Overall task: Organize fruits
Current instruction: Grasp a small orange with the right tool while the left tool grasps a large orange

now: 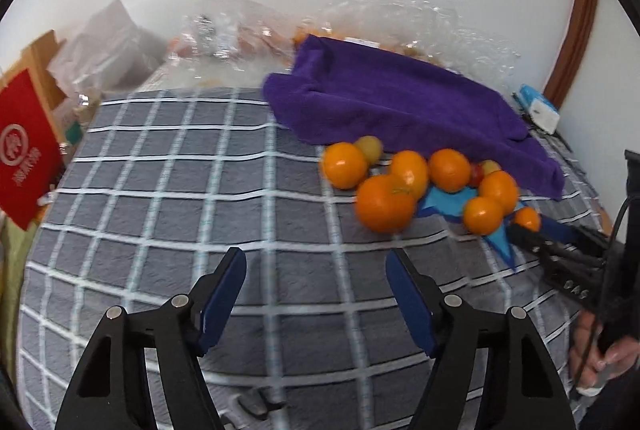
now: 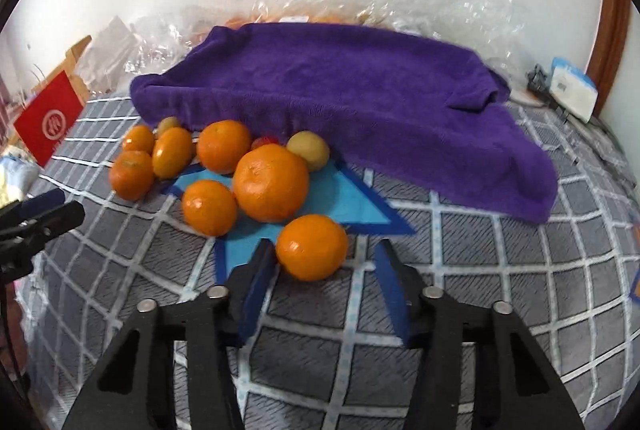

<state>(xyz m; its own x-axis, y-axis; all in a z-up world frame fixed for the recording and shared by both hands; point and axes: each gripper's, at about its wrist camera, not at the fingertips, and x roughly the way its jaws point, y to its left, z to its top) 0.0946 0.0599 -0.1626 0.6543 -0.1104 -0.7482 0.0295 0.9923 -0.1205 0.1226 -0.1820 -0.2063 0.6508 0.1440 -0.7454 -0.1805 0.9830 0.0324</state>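
Note:
Several oranges lie clustered on a blue star-shaped mat (image 2: 352,202) at the front edge of a purple towel (image 2: 340,86). The biggest orange (image 2: 271,182) sits mid-cluster, and a yellow-green fruit (image 2: 309,151) and a small red fruit (image 2: 265,141) lie behind it. My right gripper (image 2: 324,248) stands open around the nearest orange (image 2: 312,248); the left pad is at its skin, and a gap shows at the right pad. My left gripper (image 1: 316,258) is open over bare checked cloth, short of the large orange (image 1: 385,204). The right gripper (image 1: 532,232) also shows at the pile's right end.
A grey checked cloth (image 1: 160,190) covers the surface. Clear plastic bags (image 1: 400,18) pile up behind the towel against the white wall. A red box (image 1: 24,150) stands at the left edge, a blue-white pack (image 2: 572,94) at the far right. A hand (image 1: 600,358) holds the right gripper.

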